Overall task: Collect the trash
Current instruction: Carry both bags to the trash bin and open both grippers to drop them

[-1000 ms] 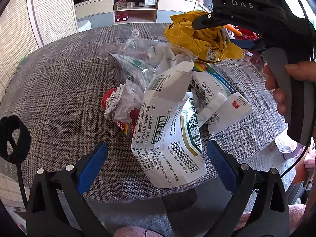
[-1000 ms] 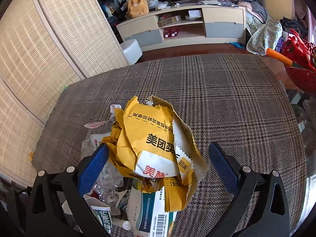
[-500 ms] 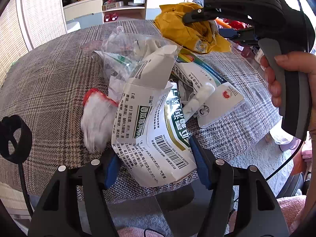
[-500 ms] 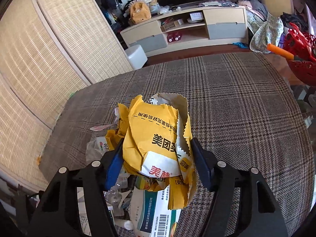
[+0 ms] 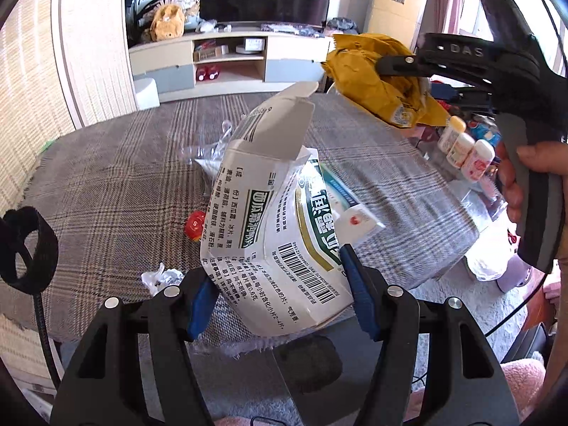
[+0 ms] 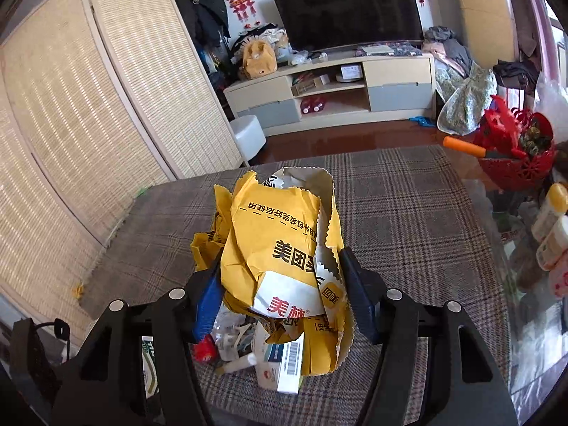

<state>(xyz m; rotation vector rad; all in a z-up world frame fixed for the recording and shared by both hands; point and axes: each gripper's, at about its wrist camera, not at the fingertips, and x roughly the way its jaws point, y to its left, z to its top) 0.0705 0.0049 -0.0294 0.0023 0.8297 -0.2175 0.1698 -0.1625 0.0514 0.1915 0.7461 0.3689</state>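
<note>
My left gripper is shut on a crushed white medicine carton with green lettering and a barcode, held up off the checked table. My right gripper is shut on a crumpled yellow paper delivery bag, also lifted; in the left wrist view the same bag hangs at upper right in the right gripper held by a hand. Left on the table are a clear plastic bag, a red scrap, a crumpled wrapper and a white box.
Small bottles stand at the table's right edge. A red basket sits beyond the far right corner. A TV cabinet and white stool stand behind the table. Woven screens line the left side.
Both grippers closed from wide open onto their items, the left on the carton and the right on the yellow bag, then lifted them up off the pile on the table.
</note>
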